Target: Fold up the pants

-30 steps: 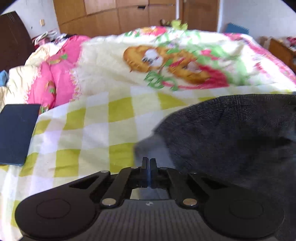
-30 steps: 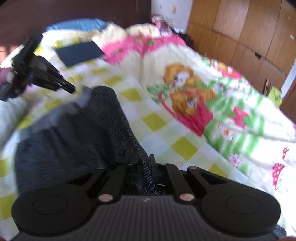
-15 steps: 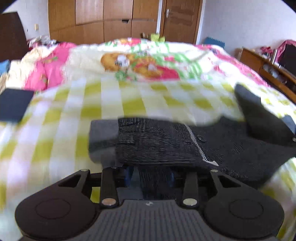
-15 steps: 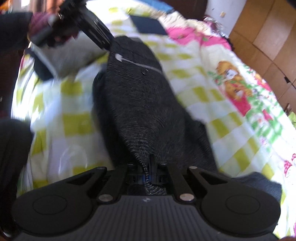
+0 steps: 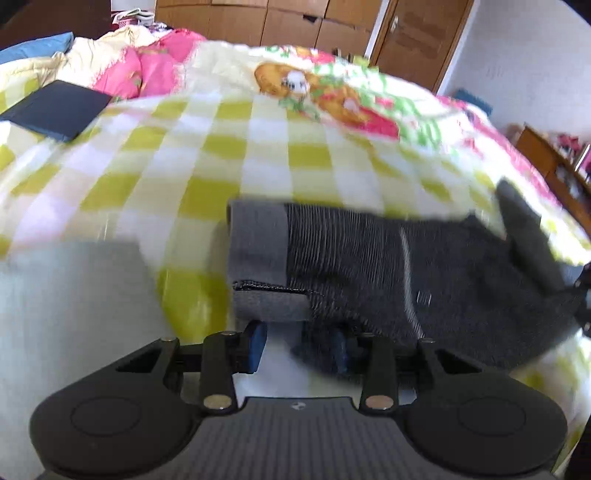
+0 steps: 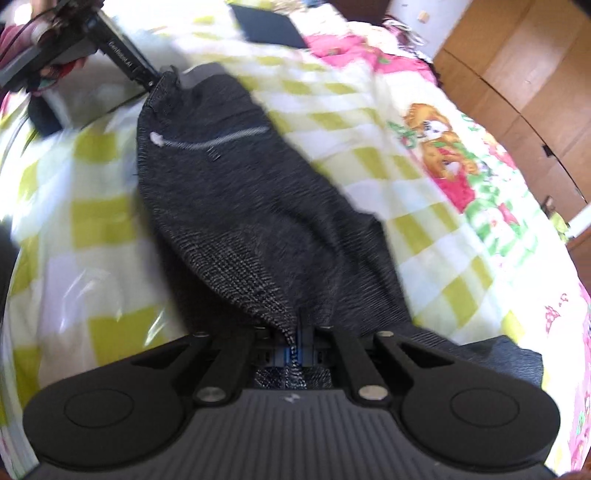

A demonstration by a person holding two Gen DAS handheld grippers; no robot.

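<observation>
Pants (image 6: 236, 206): dark grey knit, spread across the quilt (image 5: 229, 147) btwn the two grippers; grey band end toward the L side, other end toward the R side. A light stripe and a small white tab are seen on top in the R wrist view.
L gripper (image 5: 297, 345): jaws seen parted, moderately wide. Blue pads (image 5: 256, 345) show either side of the gap. Pants edge lies over the R-hand pad; L-hand pad is bare. No pinch on the cloth is seen; in the R wrist view its tip is seen touching the pants corner.
R gripper (image 6: 293, 349): jaws pressed together on a fold of pants; cloth is bunched btwn the fingers and runs out from them.
Quilt: yellow/white check w/ cartoon print, pink patches at far edge.
Pad (image 5: 55, 110): flat, dark, lies on the quilt at far L, well apart from pants.
Bkgd: wooden wardrobe (image 5: 295, 22), blurred.
</observation>
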